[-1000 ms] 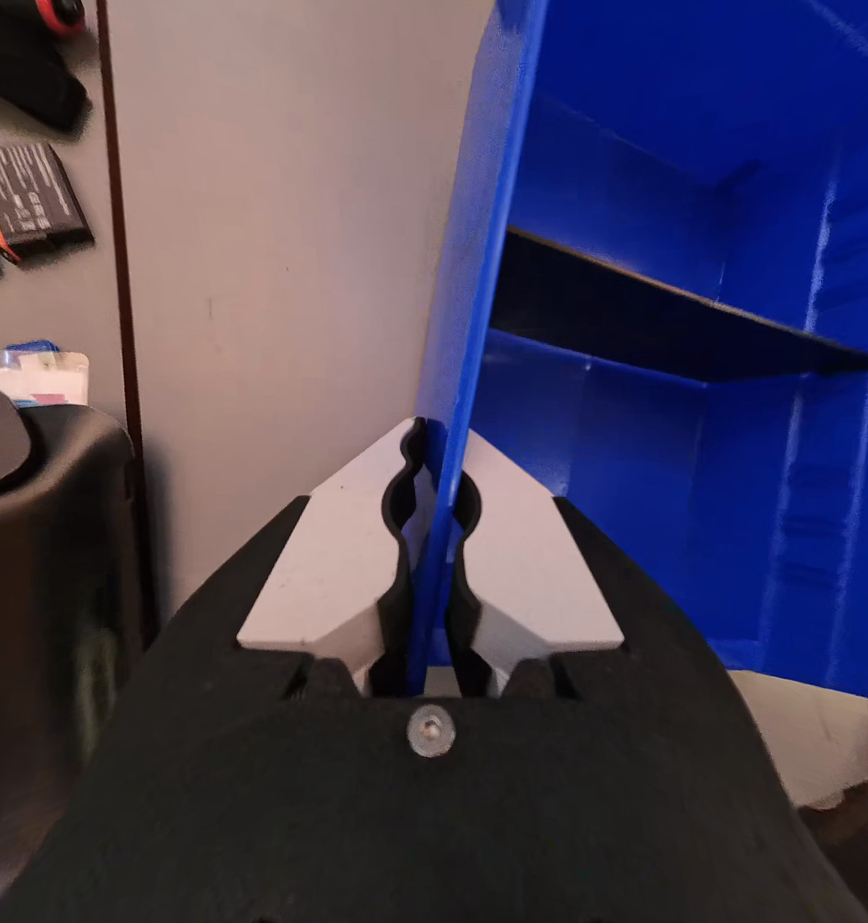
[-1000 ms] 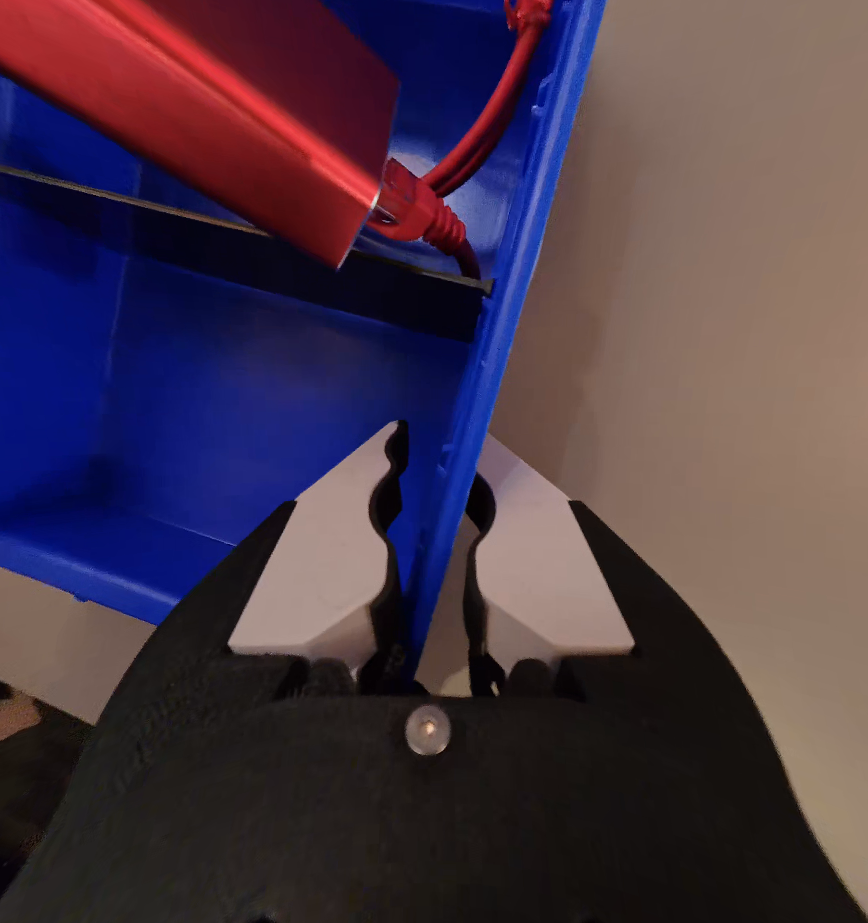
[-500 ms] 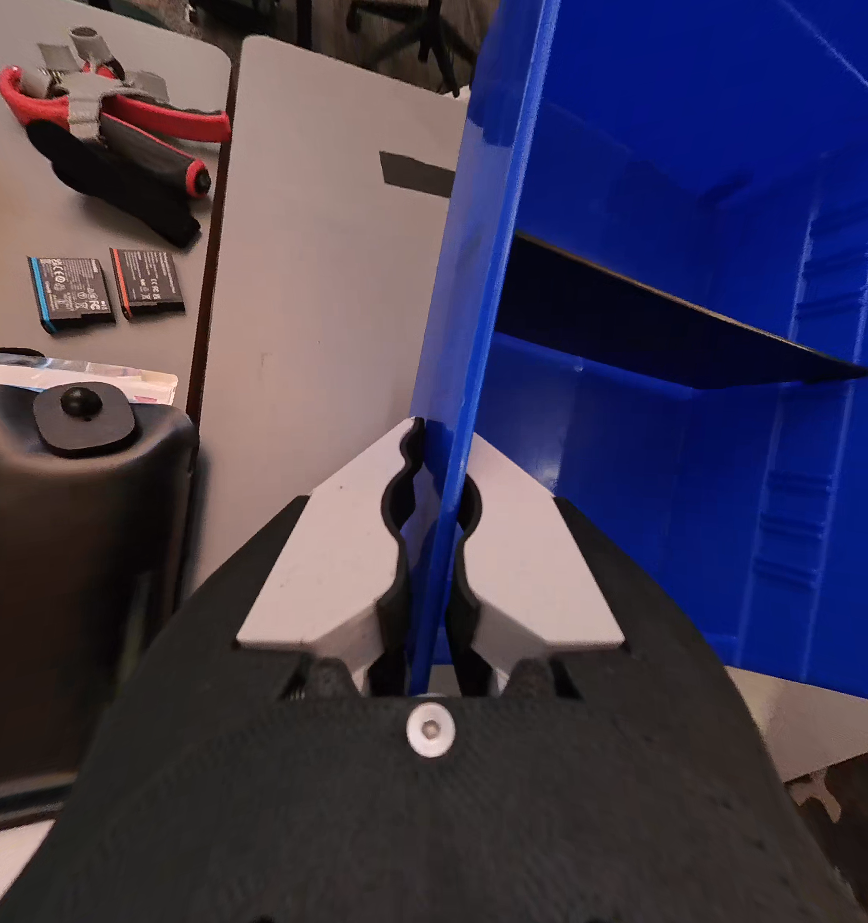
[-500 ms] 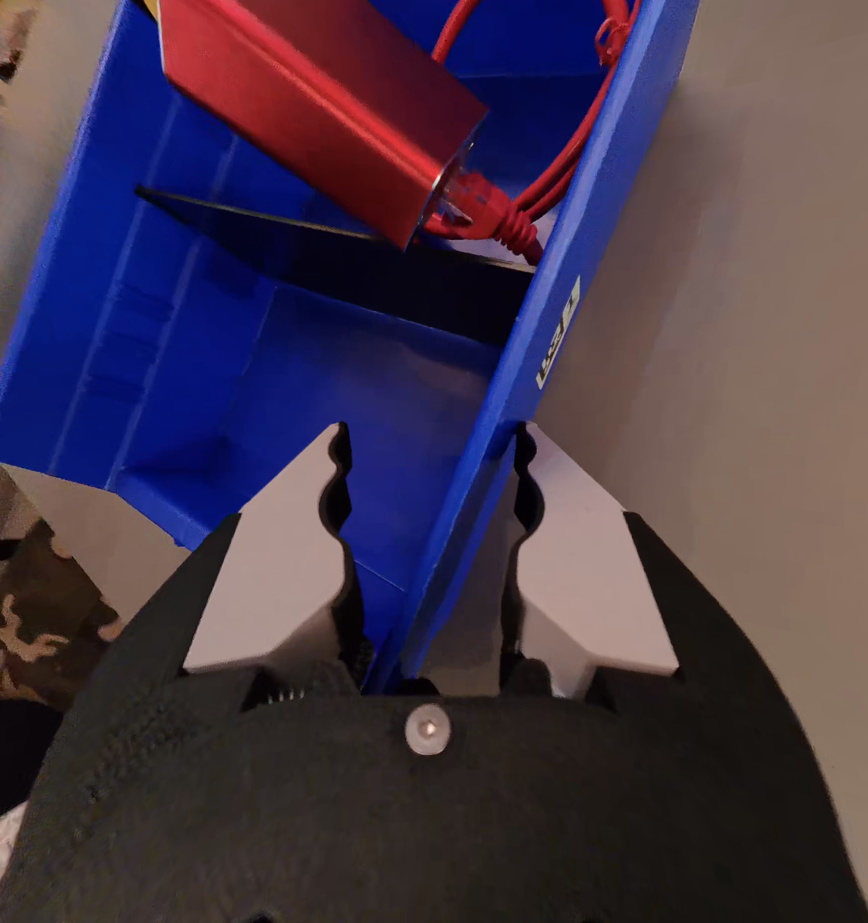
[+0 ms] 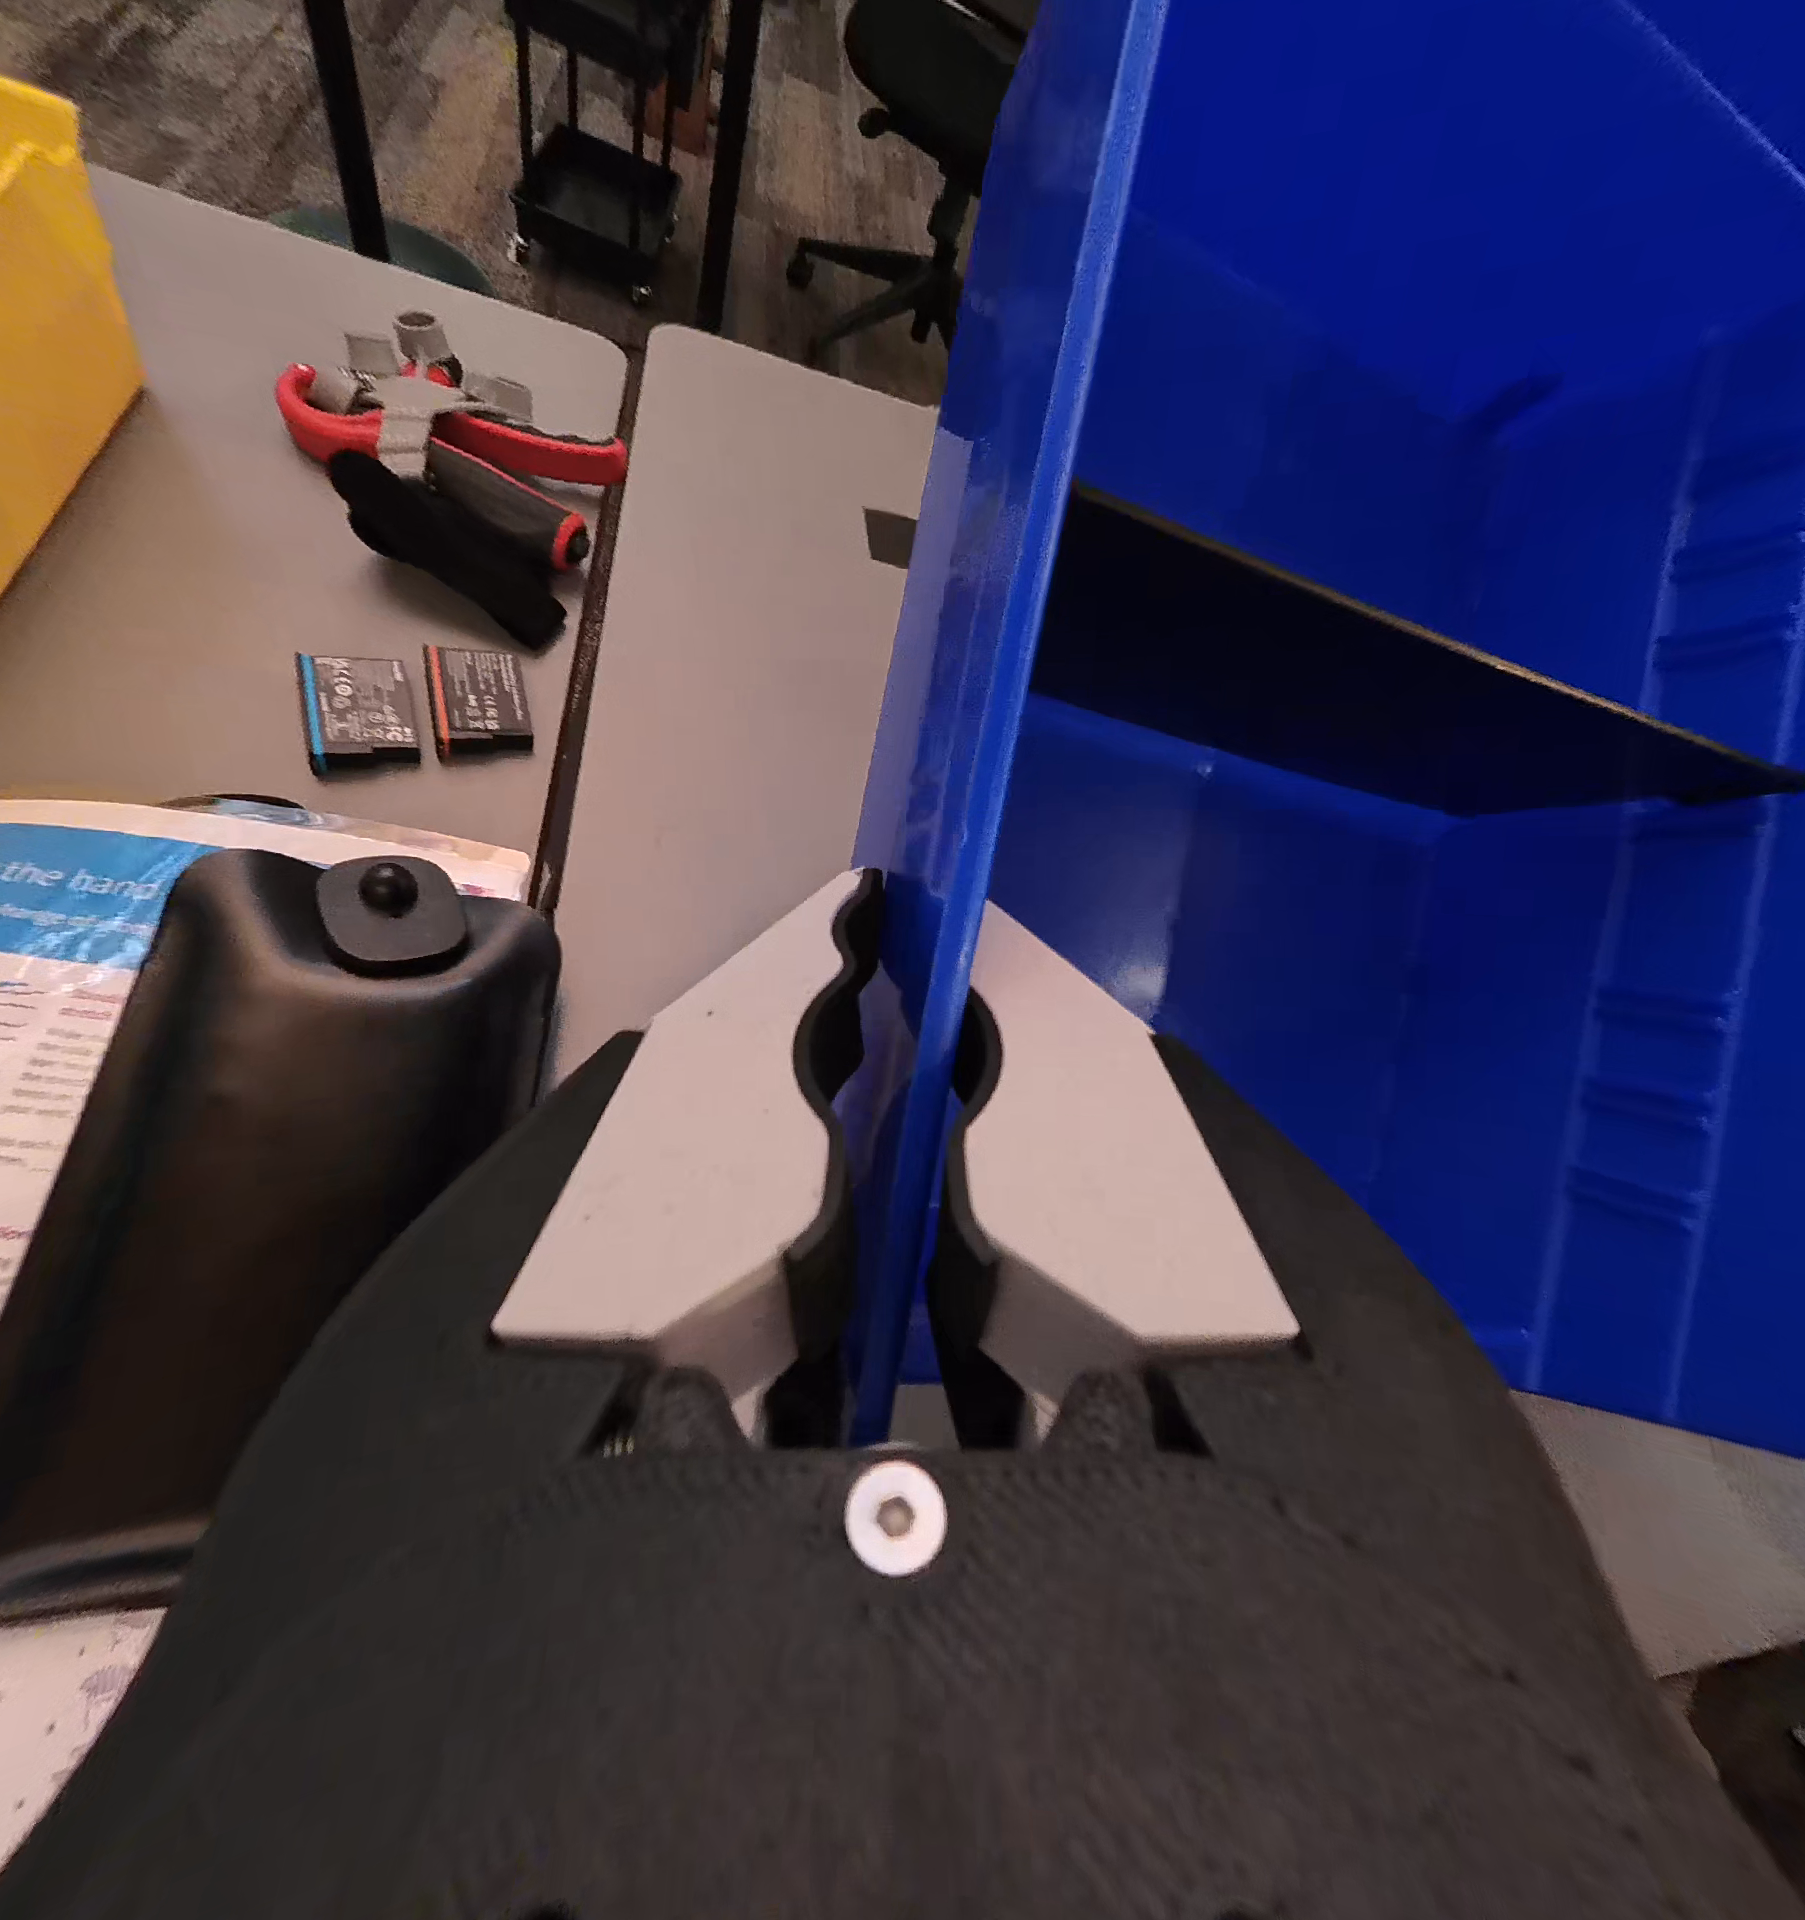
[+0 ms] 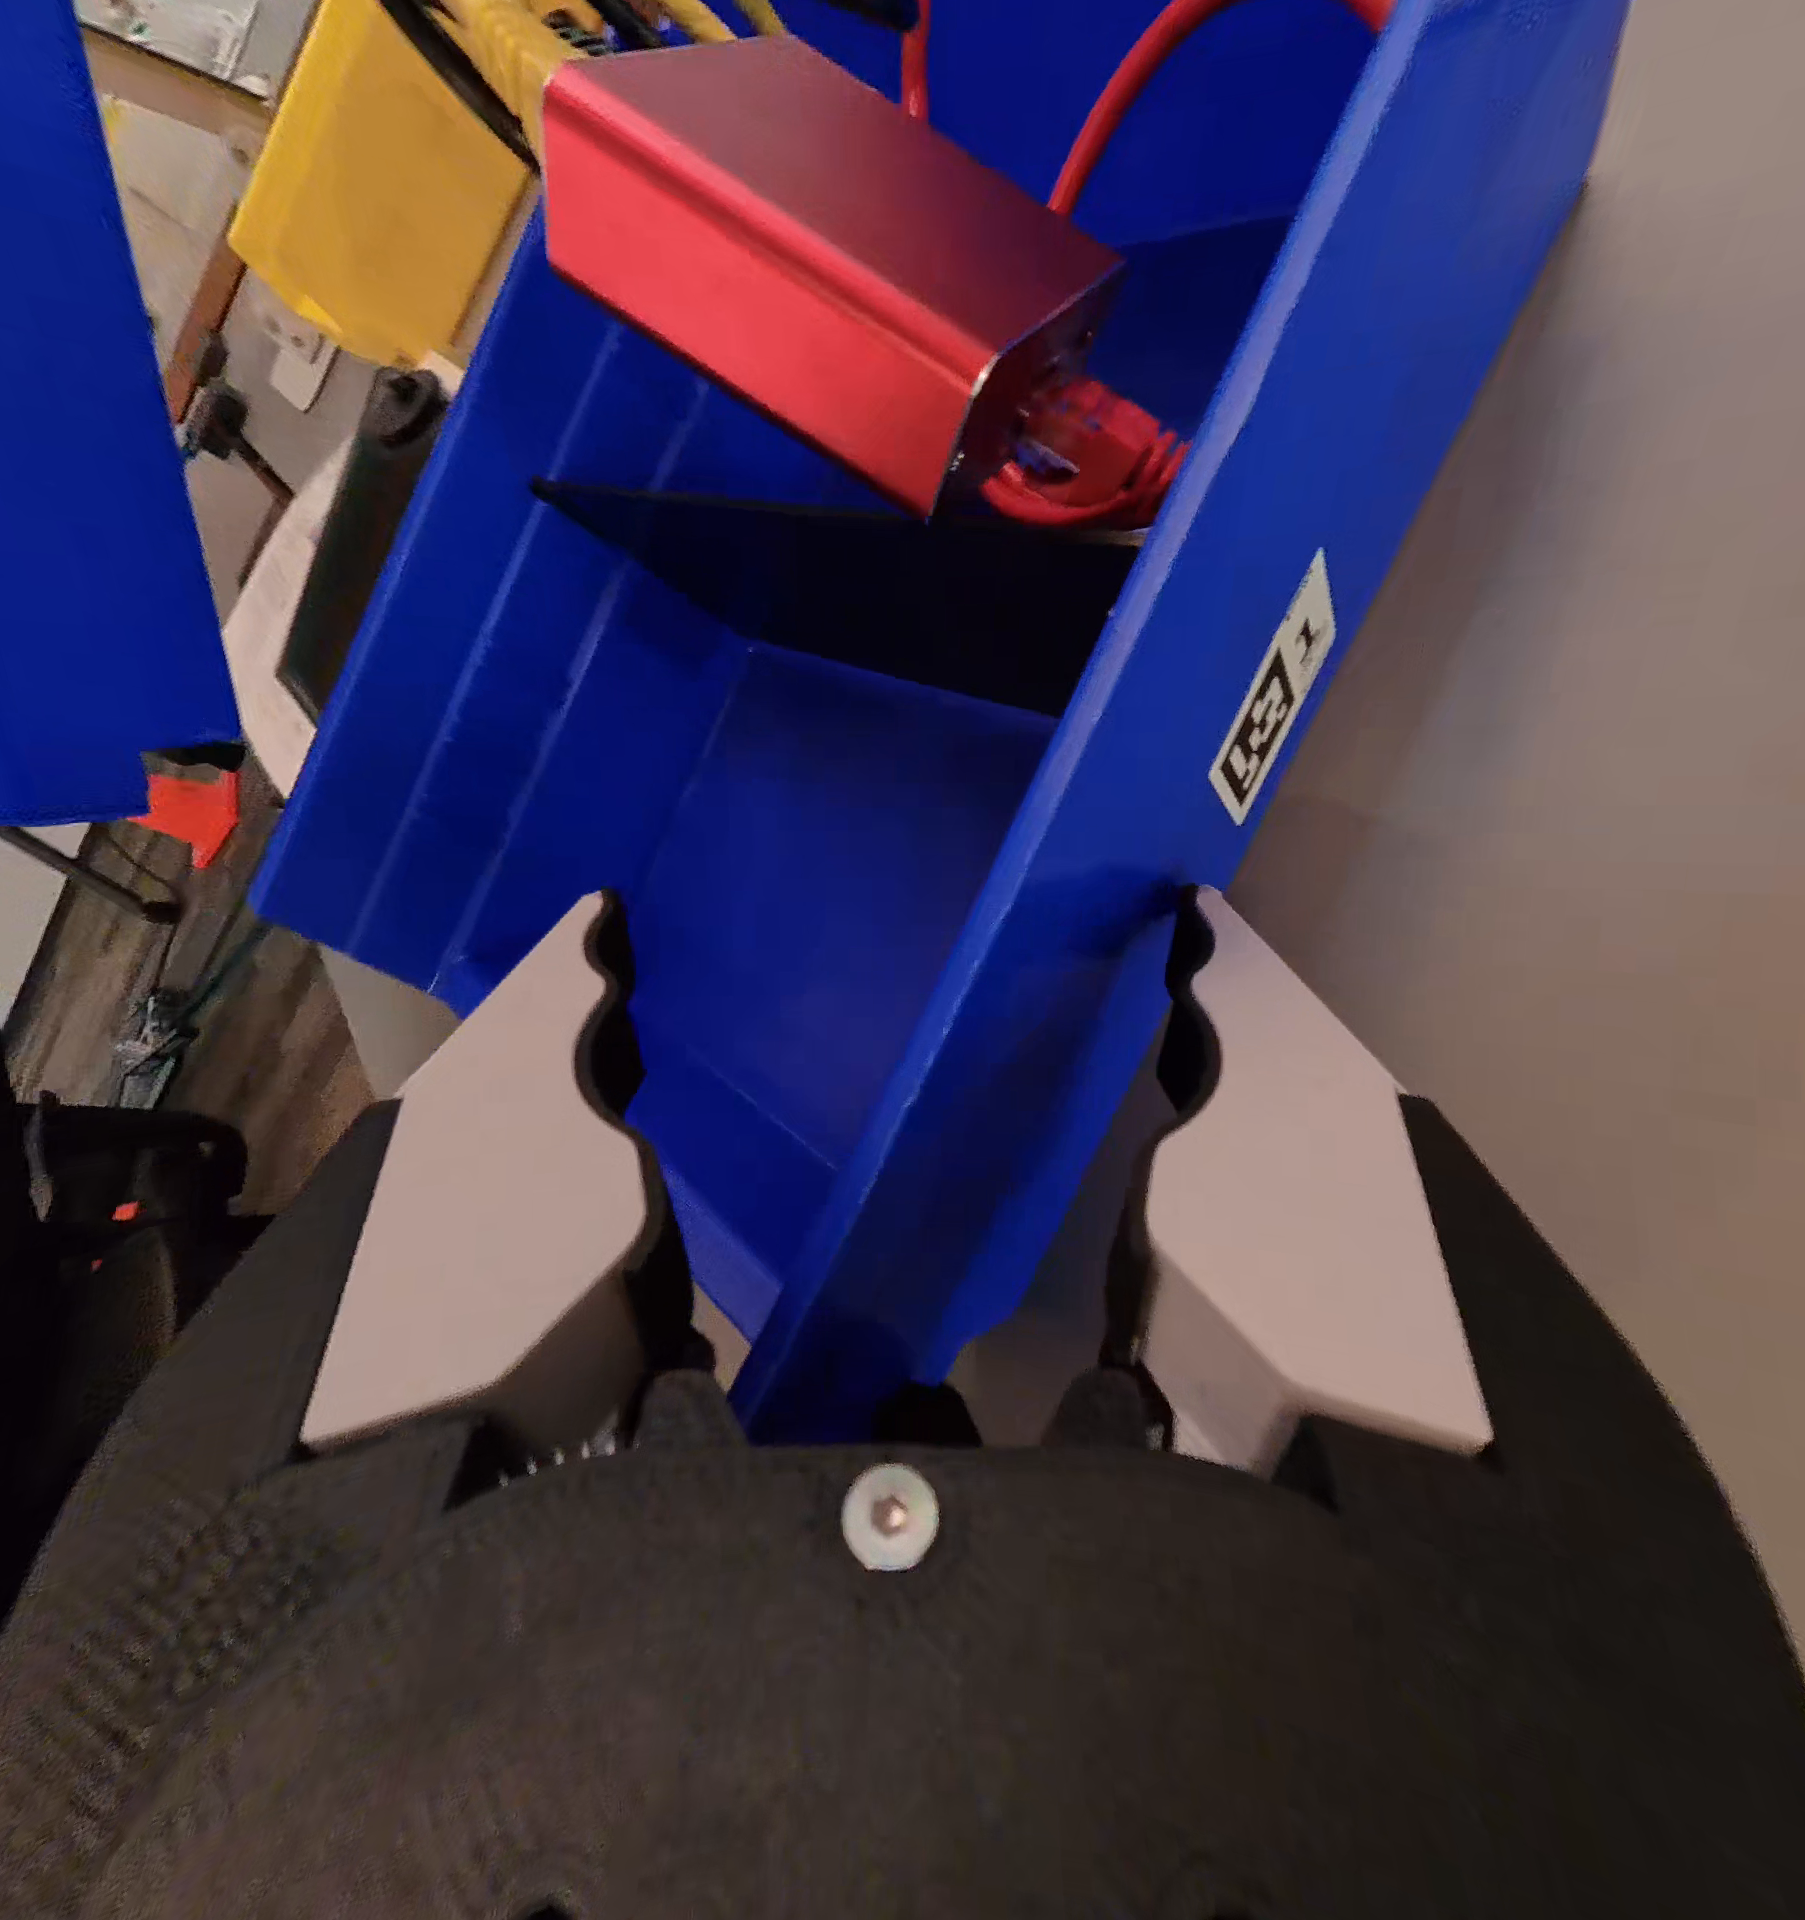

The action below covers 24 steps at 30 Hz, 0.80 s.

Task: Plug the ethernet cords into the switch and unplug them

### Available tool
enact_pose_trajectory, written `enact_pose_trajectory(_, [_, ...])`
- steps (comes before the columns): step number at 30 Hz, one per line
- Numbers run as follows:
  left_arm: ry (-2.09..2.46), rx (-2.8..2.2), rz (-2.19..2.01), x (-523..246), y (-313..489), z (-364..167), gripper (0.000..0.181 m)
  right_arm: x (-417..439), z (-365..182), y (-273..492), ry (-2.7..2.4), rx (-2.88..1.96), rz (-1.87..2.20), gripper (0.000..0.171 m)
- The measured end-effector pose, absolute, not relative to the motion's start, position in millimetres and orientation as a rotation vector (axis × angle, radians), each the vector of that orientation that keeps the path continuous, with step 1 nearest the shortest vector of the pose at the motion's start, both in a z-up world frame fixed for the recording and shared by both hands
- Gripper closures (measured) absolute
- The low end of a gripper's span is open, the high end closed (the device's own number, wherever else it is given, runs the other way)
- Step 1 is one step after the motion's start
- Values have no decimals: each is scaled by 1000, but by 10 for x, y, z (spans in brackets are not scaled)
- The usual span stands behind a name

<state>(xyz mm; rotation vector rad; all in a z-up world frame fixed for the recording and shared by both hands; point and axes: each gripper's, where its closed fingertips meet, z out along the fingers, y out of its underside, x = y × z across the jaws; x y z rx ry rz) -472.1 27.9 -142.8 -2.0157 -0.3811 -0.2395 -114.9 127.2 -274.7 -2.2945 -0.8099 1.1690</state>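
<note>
A blue bin (image 5: 1397,416) with a black divider (image 5: 1397,686) stands on the grey table. My left gripper (image 5: 924,935) is shut on the bin's left wall. In the right wrist view a red switch (image 6: 773,260) lies tilted in the bin's far compartment, beyond the divider (image 6: 825,582). A red ethernet cord (image 6: 1095,135) is plugged into the switch's near end by its red plug (image 6: 1095,416). Yellow cords (image 6: 524,42) show at the switch's far end. My right gripper (image 6: 896,904) is open, its fingers either side of the bin's right wall (image 6: 1241,520).
Left of the bin lie a red-handled tool (image 5: 441,447), two black batteries (image 5: 415,701), a yellow bin (image 5: 4,364), a black object (image 5: 254,1143) and a printed sheet (image 5: 25,987). A second blue bin (image 6: 46,416) and a yellow bin (image 6: 378,208) show at the right view's left. There is about 40 cm between the tips of the two grippers. The black object (image 5: 254,1143) lies some 20 cm from my left tips, 50 cm from my right tips.
My right gripper has opened and let go of the bin's right wall. Both views have tilted up, so more of the table and the switch shows. My left gripper stays clamped on the left wall.
</note>
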Motion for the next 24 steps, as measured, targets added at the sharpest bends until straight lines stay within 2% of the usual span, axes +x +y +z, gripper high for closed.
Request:
enact_pose_trajectory(8, [-454,-1964,23,-4917,124,-1114,176,-2254,-2641,1041,-811,-2190,1365,48])
enact_pose_trajectory(14, [-436,-1955,226,-4909,121,-961,177,-2811,-2478,801,-812,-2137,1706,33])
enact_pose_trajectory(20, [-389,-1940,294,-4800,170,-832,177,-2625,-2405,916,-768,-2110,1701,37])
enact_pose_trajectory(24, [-337,-1937,303,-4628,259,-757,177,-2294,-2118,1019,-756,-2012,1634,39])
